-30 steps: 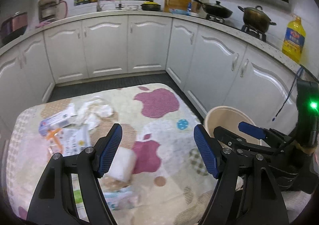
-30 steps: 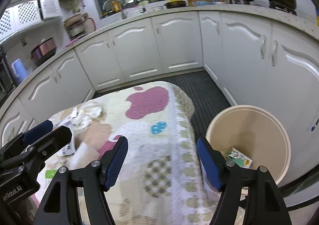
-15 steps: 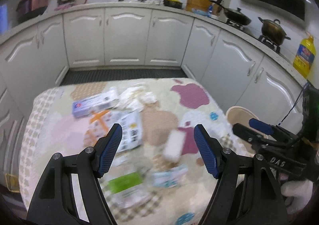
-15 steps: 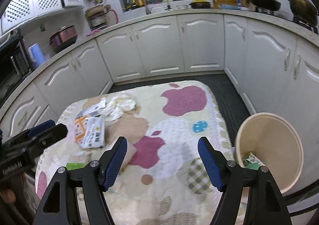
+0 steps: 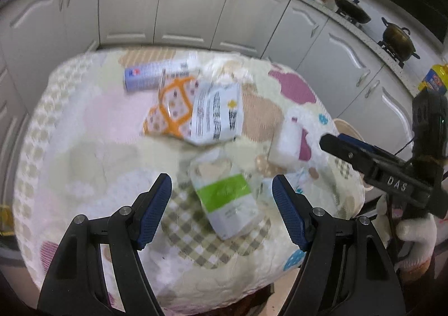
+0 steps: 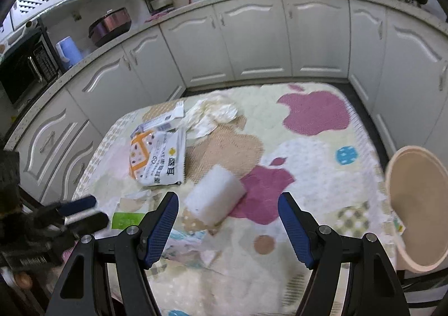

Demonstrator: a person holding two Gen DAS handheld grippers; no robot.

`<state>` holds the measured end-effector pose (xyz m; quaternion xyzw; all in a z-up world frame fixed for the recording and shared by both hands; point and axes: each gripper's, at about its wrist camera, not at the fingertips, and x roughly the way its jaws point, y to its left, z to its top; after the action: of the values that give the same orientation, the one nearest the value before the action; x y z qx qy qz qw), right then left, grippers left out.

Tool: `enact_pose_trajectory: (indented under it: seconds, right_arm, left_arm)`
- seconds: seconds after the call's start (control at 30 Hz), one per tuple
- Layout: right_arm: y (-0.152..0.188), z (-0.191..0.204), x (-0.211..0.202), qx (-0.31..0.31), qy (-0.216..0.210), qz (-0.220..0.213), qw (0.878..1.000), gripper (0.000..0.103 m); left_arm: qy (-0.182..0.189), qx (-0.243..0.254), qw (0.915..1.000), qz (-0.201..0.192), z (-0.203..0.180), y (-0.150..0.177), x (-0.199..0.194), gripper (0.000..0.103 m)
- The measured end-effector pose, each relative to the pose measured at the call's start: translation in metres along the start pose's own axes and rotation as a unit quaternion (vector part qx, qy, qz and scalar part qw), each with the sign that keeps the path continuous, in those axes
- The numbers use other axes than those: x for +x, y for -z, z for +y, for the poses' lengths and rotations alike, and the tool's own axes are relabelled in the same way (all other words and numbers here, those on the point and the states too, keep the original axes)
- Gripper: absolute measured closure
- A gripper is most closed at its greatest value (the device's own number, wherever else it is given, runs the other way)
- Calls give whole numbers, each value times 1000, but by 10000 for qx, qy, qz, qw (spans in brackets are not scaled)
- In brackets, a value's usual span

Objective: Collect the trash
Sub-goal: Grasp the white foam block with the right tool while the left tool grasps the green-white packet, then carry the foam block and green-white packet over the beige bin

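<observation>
Green-labelled packet, left claw spread above

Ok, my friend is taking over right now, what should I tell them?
Left hand-held gripper: open, empty, over the green-label packet.
Right hand-held gripper: open, empty, over the white sponge.
Also on the table: orange-and-white bag, flat box, crumpled paper, a pale wrapper.
Bin: past the table's right edge; its contents aren't clear from here.
Done: nothing picked up now.
Left: probably grab each piece and drop it in the bin.
</observation>
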<state>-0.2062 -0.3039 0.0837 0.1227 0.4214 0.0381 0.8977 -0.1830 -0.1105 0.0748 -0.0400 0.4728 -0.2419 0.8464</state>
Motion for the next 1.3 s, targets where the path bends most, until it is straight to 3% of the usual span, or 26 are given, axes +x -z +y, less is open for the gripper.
enact_pose_trajectory:
  seconds: [0.2,0.4,0.47,0.5,0.57,0.7,1.0,1.3]
  right_arm:
    - [-2,5,27,78,-166,293,9994,32]
    - [-4,0,54,360,-312,530,9975,32]
    - [-4,1,61,375,-444,601,9965,37]
    - [-3,2,64,316,-433,617,9967,57]
    - [0,2,63,247,-402,585,9972,61]
    - [0,0,51,168,-532,432,9975,69]
    - [-8,-9,6,97,-590,-72,9982,71]
    - [-8,-18,-22,43,-435,-306,9986,71]
  left_arm:
    - [150,-361,9986,346,11,8,28,29]
    - [222,-473,9980,351,14,7,42,34]
    - [165,-409,9985,323,14,5,43,50]
    - [143,-396,9986,306,14,5,43,54]
    - [127,-371,9988,298,13,5,44,75]
    - [191,-286,9990,282,10,4,41,86]
    - [284,-74,9995,-139,-2,-13,8,89]
    - [343,225,9985,-375,-32,-31,-6,89]
